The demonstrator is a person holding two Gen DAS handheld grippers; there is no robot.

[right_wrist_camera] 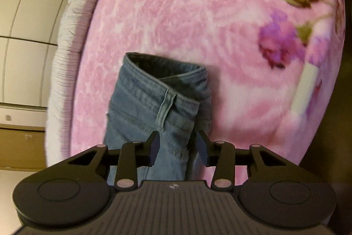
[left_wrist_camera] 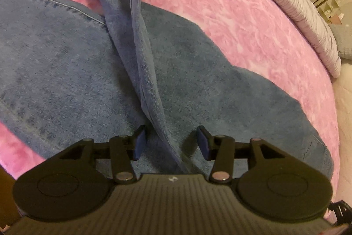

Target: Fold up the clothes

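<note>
A pair of blue jeans (left_wrist_camera: 66,63) lies on the pink blanket (left_wrist_camera: 231,14). In the left wrist view one leg (left_wrist_camera: 136,36) runs as a raised ridge from the far hem back to my left gripper (left_wrist_camera: 171,142). Its jaws stand open on either side of the ridge. In the right wrist view the jeans' waistband (right_wrist_camera: 162,85) with a belt loop lies ahead. My right gripper (right_wrist_camera: 178,149) has its jaws open around the denim (right_wrist_camera: 171,142), not closed on it.
A white quilted bed edge (left_wrist_camera: 297,3) borders the blanket, with cupboards beyond. In the right wrist view the blanket (right_wrist_camera: 176,3) has a purple flower print (right_wrist_camera: 279,45) at the right and the white bed edge (right_wrist_camera: 70,41) at the left.
</note>
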